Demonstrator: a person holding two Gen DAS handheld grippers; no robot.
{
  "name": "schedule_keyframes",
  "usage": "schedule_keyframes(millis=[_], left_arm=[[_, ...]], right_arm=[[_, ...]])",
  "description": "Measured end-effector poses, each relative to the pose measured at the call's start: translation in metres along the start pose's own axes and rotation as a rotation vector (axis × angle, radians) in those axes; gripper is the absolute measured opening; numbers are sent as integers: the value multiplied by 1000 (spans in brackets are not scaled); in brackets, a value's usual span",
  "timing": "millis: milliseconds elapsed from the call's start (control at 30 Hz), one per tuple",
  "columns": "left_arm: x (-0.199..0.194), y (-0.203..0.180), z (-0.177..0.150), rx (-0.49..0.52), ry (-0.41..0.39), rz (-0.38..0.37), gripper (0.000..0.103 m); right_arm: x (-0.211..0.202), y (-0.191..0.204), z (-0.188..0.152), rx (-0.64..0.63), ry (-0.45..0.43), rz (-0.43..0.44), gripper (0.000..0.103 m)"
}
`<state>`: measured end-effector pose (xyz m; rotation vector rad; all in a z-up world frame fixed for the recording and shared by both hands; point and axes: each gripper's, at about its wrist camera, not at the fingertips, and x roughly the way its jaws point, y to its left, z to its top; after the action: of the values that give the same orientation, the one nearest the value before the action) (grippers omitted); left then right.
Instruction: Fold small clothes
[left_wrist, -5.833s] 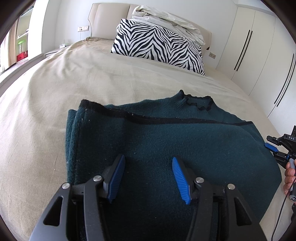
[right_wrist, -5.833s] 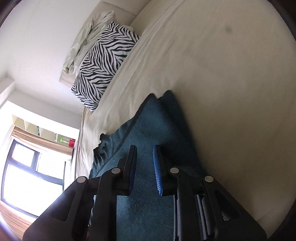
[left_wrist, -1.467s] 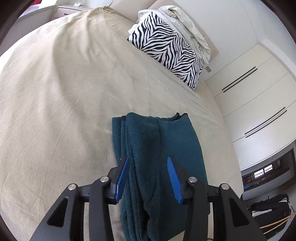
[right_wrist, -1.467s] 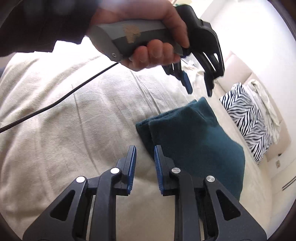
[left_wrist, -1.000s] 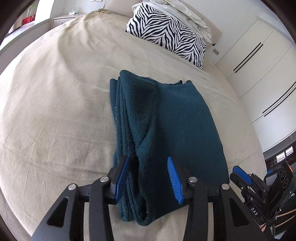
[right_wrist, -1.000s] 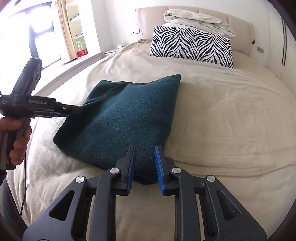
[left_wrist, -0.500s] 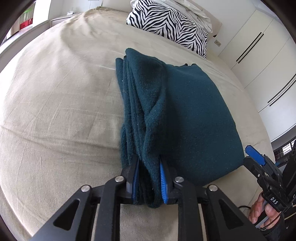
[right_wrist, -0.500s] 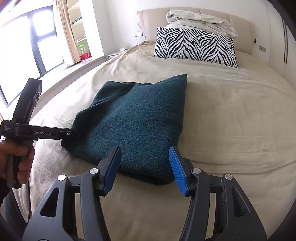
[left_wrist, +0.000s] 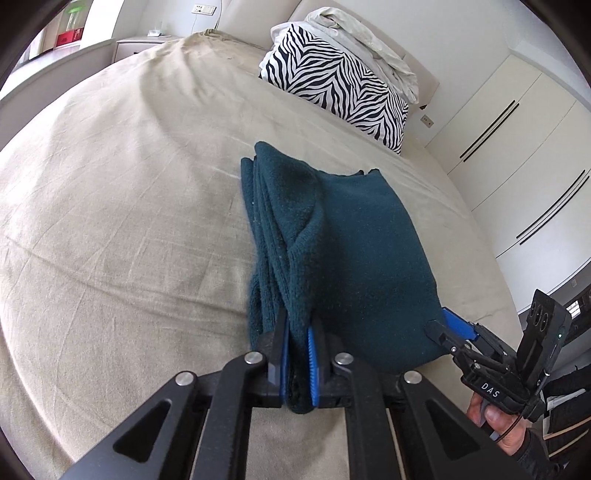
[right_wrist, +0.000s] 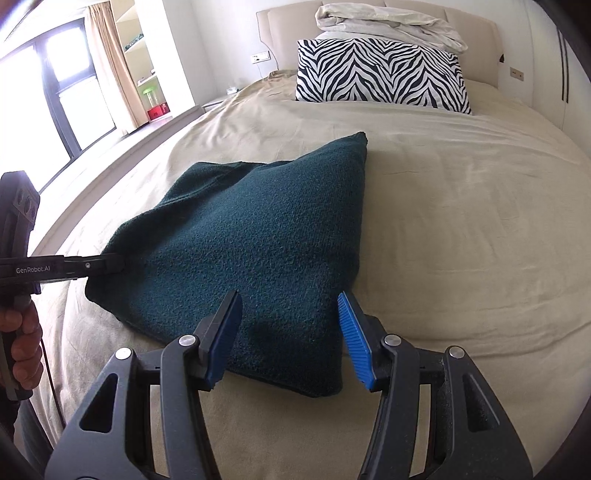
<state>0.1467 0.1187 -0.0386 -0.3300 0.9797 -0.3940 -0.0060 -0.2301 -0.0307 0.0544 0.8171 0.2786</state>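
Left claw (left_wrist: 297, 354): closing, pads pinching the near-left corner of the folded teal sweater (left_wrist: 354, 258), which lies mid-bed (left_wrist: 110, 221). Risk: you've bitten only some of the stacked layers; lifting would peel the fold open. Right claw (right_wrist: 291, 332): spread around the near-right corner, not gripping. Lift unevenly and the bundle twists.

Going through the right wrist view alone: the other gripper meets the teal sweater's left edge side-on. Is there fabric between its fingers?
Observer: Yes. The left gripper has its jaws closing, with the folded edge of the sweater between the blue pads.
Operator: Does it have the whole stack of layers?
Observer: It seems not. Some outer folds lie outside the grip, resting on the bed.
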Motion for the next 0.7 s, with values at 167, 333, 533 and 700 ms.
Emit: schedule_keyframes(millis=[167, 333, 533, 700], left_arm=[[32, 41, -17, -123, 87, -46, 11], [23, 40, -23, -121, 64, -106, 15], [14, 32, -23, -130, 67, -82, 42], [-14, 17, -12, -84, 20, 71, 45]], right_arm=[[31, 11, -7, -11, 69, 10, 54], [35, 18, -12, -65, 62, -12, 54], [38, -17, -7, 73, 90, 19, 28], [37, -36, -7, 176, 104, 83, 24]])
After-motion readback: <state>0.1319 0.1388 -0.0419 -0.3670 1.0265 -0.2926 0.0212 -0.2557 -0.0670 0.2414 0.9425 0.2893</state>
